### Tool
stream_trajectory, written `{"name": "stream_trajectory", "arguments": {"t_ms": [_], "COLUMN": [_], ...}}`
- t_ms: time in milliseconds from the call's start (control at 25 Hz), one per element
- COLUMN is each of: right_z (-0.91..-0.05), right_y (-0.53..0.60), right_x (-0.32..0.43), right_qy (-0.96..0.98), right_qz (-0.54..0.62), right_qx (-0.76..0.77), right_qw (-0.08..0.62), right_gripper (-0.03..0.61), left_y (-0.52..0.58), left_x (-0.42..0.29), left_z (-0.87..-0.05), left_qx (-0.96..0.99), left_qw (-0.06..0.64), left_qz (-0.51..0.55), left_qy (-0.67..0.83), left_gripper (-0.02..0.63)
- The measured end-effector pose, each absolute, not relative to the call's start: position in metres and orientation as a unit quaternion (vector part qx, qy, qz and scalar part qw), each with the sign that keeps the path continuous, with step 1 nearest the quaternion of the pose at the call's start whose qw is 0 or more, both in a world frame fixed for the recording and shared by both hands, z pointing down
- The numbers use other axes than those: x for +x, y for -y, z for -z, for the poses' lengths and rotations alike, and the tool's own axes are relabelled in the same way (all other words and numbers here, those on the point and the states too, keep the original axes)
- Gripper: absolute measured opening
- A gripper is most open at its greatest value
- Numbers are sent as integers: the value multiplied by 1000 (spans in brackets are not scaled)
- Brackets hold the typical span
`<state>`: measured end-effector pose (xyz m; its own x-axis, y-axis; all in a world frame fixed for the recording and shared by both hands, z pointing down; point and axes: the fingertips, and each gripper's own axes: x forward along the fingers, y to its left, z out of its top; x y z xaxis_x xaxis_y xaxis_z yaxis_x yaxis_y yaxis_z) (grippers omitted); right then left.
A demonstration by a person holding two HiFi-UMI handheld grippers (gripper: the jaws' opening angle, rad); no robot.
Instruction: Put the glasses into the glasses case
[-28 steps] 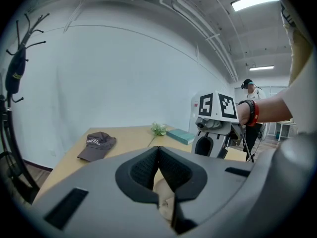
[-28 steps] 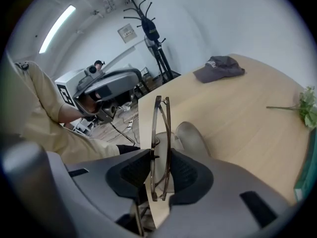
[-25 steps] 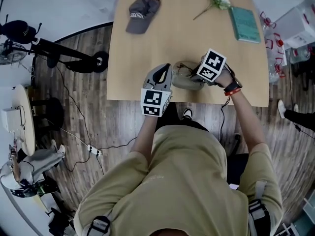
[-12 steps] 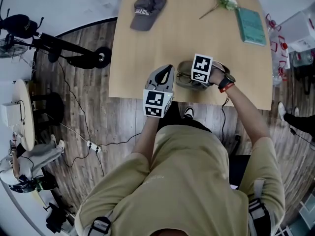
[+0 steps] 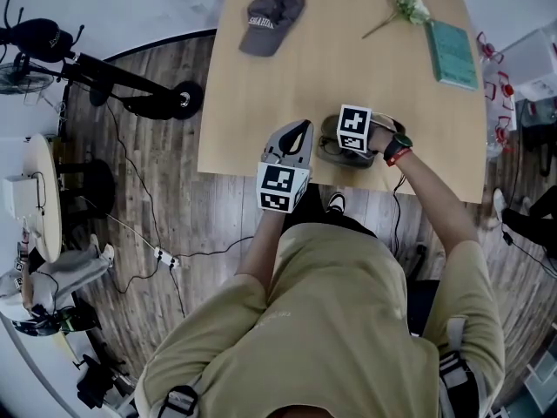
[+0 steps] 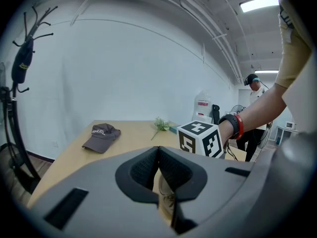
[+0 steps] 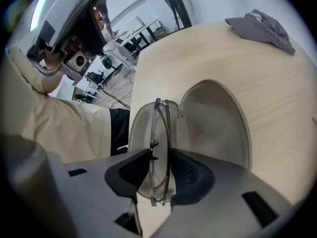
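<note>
Bench: light wood, on a brown plank floor, with a white wall behind.
Around: a grey cap, a flower and a green book lie at the far end, well apart from the case.
Case: open, close to the near edge of the bench.
In the way: seen from above, the right tongs hide part of the case.
Glasses: over the open case, standing on their thin edge. Their long side runs the same way as the long side of the case.
Right tongs: pads on the glasses, one each side; they have just been opening a little.
Left tongs: pressed together, just beside the case.
</note>
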<state>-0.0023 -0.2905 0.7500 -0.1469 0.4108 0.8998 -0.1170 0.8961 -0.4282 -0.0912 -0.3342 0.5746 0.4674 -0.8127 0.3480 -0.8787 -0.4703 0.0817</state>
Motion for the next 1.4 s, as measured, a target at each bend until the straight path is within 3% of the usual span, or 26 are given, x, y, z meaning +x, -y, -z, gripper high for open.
{"name": "stream_trajectory", "arguments": {"t_ms": [440,640,760,1040,1400], "right_z": [-751,-738,-724,-678,-595], "right_y": [287,292,297,306,338], "right_x": [-1,3,2,7,37], "right_qy": [713,726,742,799,880], "right_qz": [-207,-187,-187,-203,-217], "right_qx": [-117,-108,-92,-18,165], "right_qw": [660,653,638,566,388], "right_gripper": [215,317,322,321,311], "left_y": [340,338,340,348,357], "left_x": [-94,-92,-93,-90,-65], "left_z": [-572,-569,-565,-543,-506], "left_qx": [852,851,850,851,860], "left_qw": [127,123,121,106,73], "left_qz": [-128,-126,-124,-117,-108], "left_qy": [492,495,497,501,493], "left_gripper": [23,23,23,23,23]}}
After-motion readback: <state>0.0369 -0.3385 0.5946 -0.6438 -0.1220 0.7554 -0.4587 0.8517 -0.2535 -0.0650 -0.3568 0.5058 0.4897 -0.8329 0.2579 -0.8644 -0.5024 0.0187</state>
